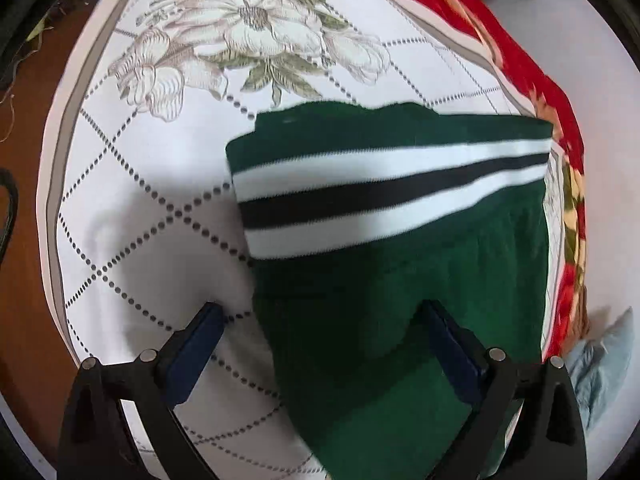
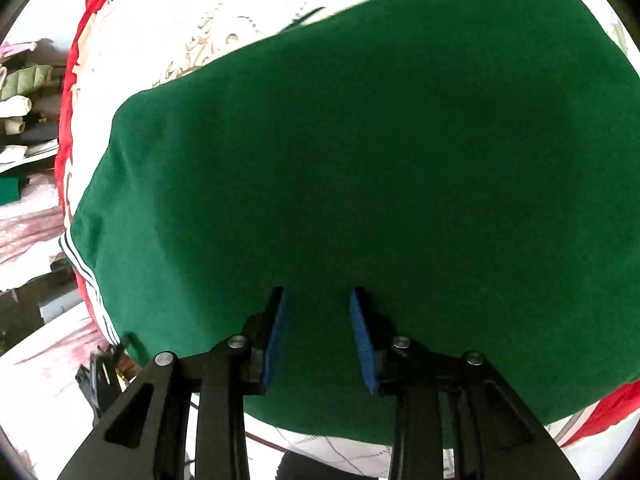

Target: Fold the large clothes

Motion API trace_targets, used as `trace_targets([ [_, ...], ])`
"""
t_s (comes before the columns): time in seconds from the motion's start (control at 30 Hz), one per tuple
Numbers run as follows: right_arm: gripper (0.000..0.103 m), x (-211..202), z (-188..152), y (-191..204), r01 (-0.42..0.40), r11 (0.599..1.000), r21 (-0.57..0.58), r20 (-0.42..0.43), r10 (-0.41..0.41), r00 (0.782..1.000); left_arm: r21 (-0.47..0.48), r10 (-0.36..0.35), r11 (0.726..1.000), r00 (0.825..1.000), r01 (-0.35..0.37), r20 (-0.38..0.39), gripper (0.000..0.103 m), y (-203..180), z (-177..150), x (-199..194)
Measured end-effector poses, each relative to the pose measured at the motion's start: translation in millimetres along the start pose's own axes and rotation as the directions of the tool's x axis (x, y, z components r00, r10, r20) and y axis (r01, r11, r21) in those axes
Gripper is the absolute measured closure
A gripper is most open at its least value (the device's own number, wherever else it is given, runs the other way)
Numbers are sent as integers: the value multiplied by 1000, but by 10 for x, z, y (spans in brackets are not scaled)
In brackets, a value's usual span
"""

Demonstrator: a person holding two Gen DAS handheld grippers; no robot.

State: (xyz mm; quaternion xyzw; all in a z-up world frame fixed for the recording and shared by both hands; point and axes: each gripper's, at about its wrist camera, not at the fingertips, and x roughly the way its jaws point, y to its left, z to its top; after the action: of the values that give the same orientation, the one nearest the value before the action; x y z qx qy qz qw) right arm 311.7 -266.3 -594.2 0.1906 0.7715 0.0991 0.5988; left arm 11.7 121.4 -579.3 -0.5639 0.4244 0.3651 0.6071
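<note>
Green knit fills both views: the garment (image 1: 384, 264) lies folded on the quilt (image 1: 132, 208), lower right of the left wrist frame, its stripes (image 1: 384, 196) crossing the centre. Our left gripper (image 1: 320, 316) hangs above its left edge, jaws spread wide, holding nothing. Further right, our right gripper (image 2: 318, 300) hovers over plain green, jaws partly parted with no cloth pinched. We judge one fold done; next we need an edge gripped and carried across.

The green garment (image 1: 400, 272) covers the bed's right half up to the red blanket (image 1: 532, 76) at the edge; the white bedspread (image 1: 132, 216) toward the left edge is bare.
</note>
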Motion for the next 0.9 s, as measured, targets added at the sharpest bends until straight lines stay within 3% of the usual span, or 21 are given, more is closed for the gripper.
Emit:
trace_targets([
  [0.07, 68, -18, -30, -98, -18, 1000, 15, -2, 18, 1000, 6, 18, 1000, 998, -19, 54, 6, -74, -49, -27],
  [0.1, 68, -14, -10, -108, -23, 1000, 20, -4, 23, 1000, 32, 30, 999, 997, -32, 74, 17, -145, -68, -44],
  [0.13, 68, 14, -16, -141, -25, 999, 25, -5, 25, 1000, 68, 17, 997, 995, -23, 99, 37, -222, -76, -74],
  [0.2, 68, 59, -61, -138, -23, 999, 33, -4, 23, 1000, 127, -5, 992, 993, -9, 114, 47, -252, -37, -103],
  [0.23, 68, 99, -82, -146, -17, 999, 31, -5, 17, 1000, 140, -38, 990, 993, 22, 113, 63, -238, -2, -113],
  [0.27, 68, 119, -83, -123, -6, 1000, 28, -7, 7, 1000, 148, -69, 988, 991, 51, 113, 69, -214, 24, -123],
  [0.33, 68, 208, -78, 28, 8, 1000, 22, -4, -8, 1000, 145, -202, 971, 975, 187, 97, 77, -125, 113, -146],
  [0.37, 68, 221, -77, 57, 14, 1000, 16, -6, -14, 1000, 139, -269, 957, 959, 256, 84, 78, -109, 157, -154],
  [0.4, 68, 248, -76, 100, 16, 1000, 15, -7, -16, 1000, 124, -392, 915, 918, 383, 58, 78, -40, 198, -162],
  [0.47, 68, 363, -61, 258, 13, 1000, 20, -7, -13, 1000, 74, -533, 844, 846, 531, 12, 78, 72, 253, -97],
  [0.5, 68, 410, -65, 310, 10, 1000, 23, -8, -9, 1000, 55, -562, 826, 827, 561, 1, 77, 90, 260, -64],
  [0.53, 68, 420, -63, 309, 5, 1000, 26, -9, -5, 1000, 27, -574, 818, 819, 574, -12, 74, 155, 292, 31],
  [0.6, 68, 418, -44, 255, -4, 999, 35, -8, 5, 1000, 2, -546, 837, 837, 547, -45, 69, 205, 354, 240],
  [0.67, 68, 382, -55, 207, -6, 999, 38, -5, 6, 1000, 35, -506, 860, 860, 509, -58, 67, 132, 380, 335],
  [0.77, 68, 344, -55, 156, 6, 1000, 27, -2, -6, 1000, 144, -464, 873, 884, 466, -52, 45, -153, 392, 356],
  [0.8, 68, 350, -58, 169, 12, 1000, 19, -1, -12, 1000, 168, -459, 872, 887, 460, -48, 31, -241, 390, 365],
  [0.83, 68, 354, -56, 179, 18, 1000, 10, -1, -18, 1000, 183, -450, 874, 892, 450, -44, 26, -351, 395, 377],
  [0.9, 67, 377, -56, 224, 22, 1000, -5, 0, -22, 1000, 205, -432, 880, 901, 428, -31, 27, -520, 394, 401],
])
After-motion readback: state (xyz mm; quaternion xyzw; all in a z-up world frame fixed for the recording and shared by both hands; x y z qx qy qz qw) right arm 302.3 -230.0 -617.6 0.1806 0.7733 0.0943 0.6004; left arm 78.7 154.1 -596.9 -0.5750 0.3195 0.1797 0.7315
